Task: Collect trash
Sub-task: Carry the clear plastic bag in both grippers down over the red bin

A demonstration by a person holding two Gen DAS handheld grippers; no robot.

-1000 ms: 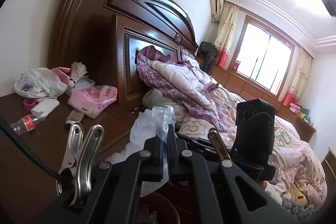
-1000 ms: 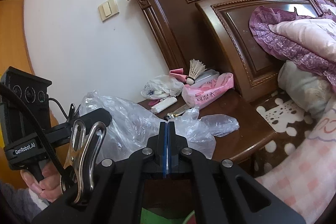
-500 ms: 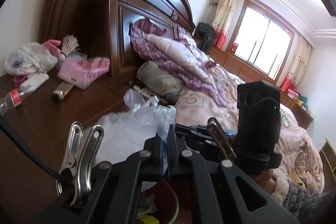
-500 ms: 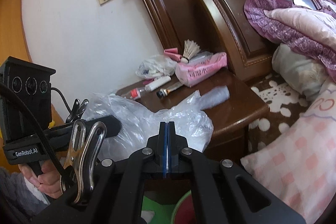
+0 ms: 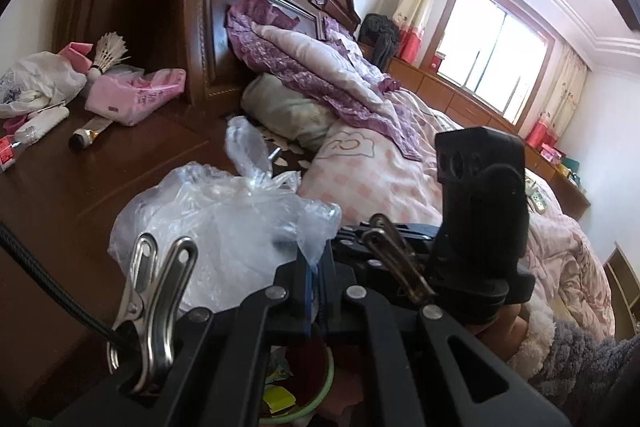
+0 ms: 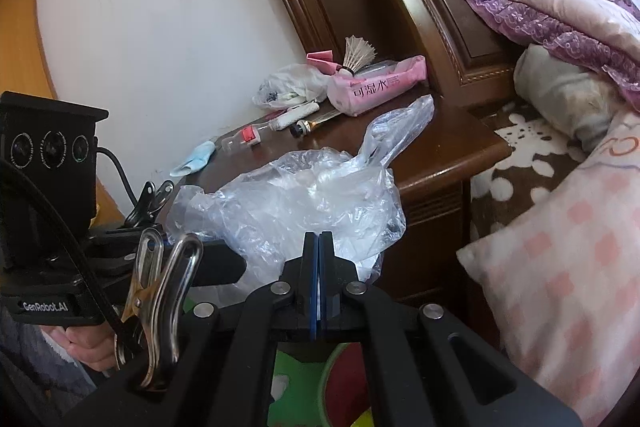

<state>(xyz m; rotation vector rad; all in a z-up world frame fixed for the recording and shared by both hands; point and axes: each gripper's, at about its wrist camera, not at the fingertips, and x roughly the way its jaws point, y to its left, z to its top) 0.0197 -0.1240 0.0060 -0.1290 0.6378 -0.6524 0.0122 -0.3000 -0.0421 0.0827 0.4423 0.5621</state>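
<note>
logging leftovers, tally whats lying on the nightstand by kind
plastic bag: 1
pink tissue pack: 1
shuttlecock: 1
small bottle: 1
tubes: 2
blue face mask: 1
total: 7

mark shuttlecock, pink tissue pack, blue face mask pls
shuttlecock [image 6: 359, 51], right wrist view, on the feathers
pink tissue pack [image 6: 374, 87], right wrist view, on the printed side
blue face mask [image 6: 195, 156], right wrist view, mid-fabric

On the nightstand [image 6: 440, 151]: one clear plastic bag [image 6: 304, 199], one pink tissue pack [image 6: 376, 87], one shuttlecock [image 6: 356, 55], one small bottle [image 6: 244, 139], one blue mask [image 6: 194, 157]. Below its front edge, one green-rimmed bin [image 5: 320, 383]. Two grippers.
</note>
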